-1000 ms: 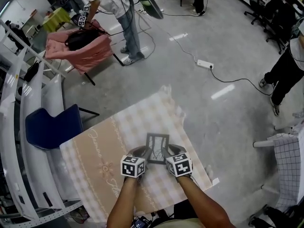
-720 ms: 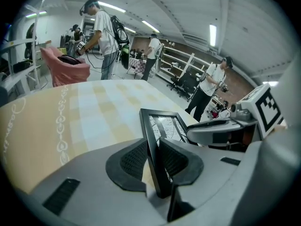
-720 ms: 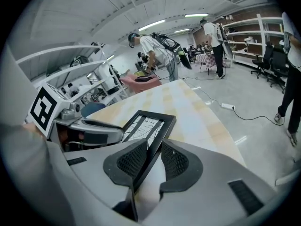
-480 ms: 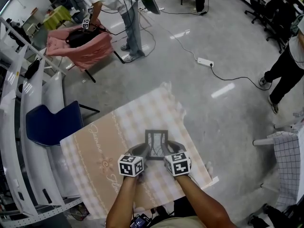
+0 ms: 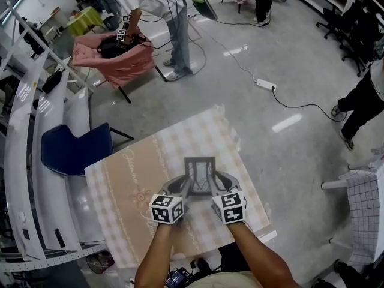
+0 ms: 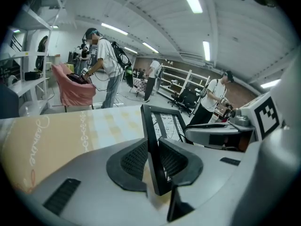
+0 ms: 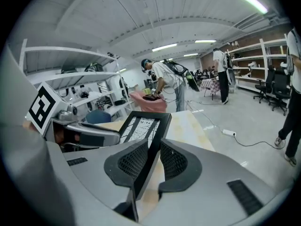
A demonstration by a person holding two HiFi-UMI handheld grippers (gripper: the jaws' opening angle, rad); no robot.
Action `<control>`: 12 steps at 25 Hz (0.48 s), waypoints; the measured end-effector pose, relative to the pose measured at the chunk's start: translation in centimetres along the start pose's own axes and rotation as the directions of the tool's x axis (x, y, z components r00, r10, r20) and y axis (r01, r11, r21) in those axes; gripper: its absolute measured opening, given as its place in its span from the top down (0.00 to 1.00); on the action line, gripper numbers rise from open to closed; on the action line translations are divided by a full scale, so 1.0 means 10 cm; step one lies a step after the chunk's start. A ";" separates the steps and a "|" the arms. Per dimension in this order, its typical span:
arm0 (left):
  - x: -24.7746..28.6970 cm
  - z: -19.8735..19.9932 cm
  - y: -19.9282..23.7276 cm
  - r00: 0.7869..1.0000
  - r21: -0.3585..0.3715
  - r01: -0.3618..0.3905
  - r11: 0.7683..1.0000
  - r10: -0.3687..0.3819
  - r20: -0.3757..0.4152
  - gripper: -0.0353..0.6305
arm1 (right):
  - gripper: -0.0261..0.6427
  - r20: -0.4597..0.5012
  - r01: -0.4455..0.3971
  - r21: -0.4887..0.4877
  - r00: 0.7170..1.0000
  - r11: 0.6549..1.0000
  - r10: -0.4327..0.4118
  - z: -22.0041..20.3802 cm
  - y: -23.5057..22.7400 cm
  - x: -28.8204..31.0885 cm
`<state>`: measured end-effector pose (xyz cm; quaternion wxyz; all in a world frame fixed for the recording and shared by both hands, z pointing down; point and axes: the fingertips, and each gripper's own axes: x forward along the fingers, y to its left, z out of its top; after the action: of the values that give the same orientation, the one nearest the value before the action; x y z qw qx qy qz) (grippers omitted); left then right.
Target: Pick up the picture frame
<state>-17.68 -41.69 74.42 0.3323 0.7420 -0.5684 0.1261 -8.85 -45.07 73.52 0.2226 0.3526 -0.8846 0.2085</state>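
The dark rectangular picture frame with a black-and-white print (image 5: pixel 199 174) is sitting over the beige checked tablecloth (image 5: pixel 135 182), its long axis running from 12 to 6 o'clock in the head view. The left gripper (image 5: pixel 185 188) is clenching the frame's left rail near the 7 o'clock corner, and the right gripper (image 5: pixel 215 185) is clenching the right rail near 5 o'clock. Both are gripping equally close, so an even two-handed raise seems called for. Whether the frame is touching the cloth is unclear.

I make out no words: cursive lettering on the worktop cloth (image 5: pixel 114 185) is too smeared, and the left gripper (image 5: pixel 186 185) and right gripper (image 5: pixel 212 183) cubes bear only square markers.
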 end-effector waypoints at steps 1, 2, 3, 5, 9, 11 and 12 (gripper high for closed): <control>-0.07 0.06 -0.02 1.000 0.005 0.000 1.000 0.000 0.020 0.84 | 0.83 0.017 -0.004 -0.012 1.000 1.000 0.004 0.07 0.04 -0.05; -0.14 0.12 -0.03 0.999 0.009 0.000 1.000 0.000 0.040 0.84 | 0.83 0.033 -0.008 -0.023 0.999 1.000 0.008 0.13 0.09 -0.09; -0.22 0.18 -0.05 0.998 0.013 -0.001 1.000 0.000 0.062 0.84 | 0.83 0.049 -0.012 -0.034 0.999 0.999 0.013 0.19 0.14 -0.14; -0.40 0.29 -0.09 0.994 0.022 -0.003 1.000 0.001 0.105 0.84 | 0.83 0.079 -0.018 -0.061 0.997 0.998 0.023 0.31 0.24 -0.24; -0.75 0.49 -0.24 0.983 0.042 -0.009 0.999 0.001 0.183 0.84 | 0.83 0.143 -0.023 -0.108 0.989 0.994 0.038 0.59 0.42 -0.51; -0.95 0.56 -0.30 0.975 0.051 -0.017 0.999 0.005 0.221 0.84 | 0.83 0.177 -0.027 -0.138 0.983 0.990 0.052 0.71 0.56 -0.67; -1.06 0.58 -0.32 0.971 0.055 -0.021 0.998 0.007 0.240 0.84 | 0.83 0.194 -0.030 -0.153 0.979 0.988 0.060 0.76 0.65 -0.75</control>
<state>-19.30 -36.90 62.95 0.2390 0.7570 -0.6058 0.0541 -10.50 -40.77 61.88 0.1544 0.3338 -0.9233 0.1106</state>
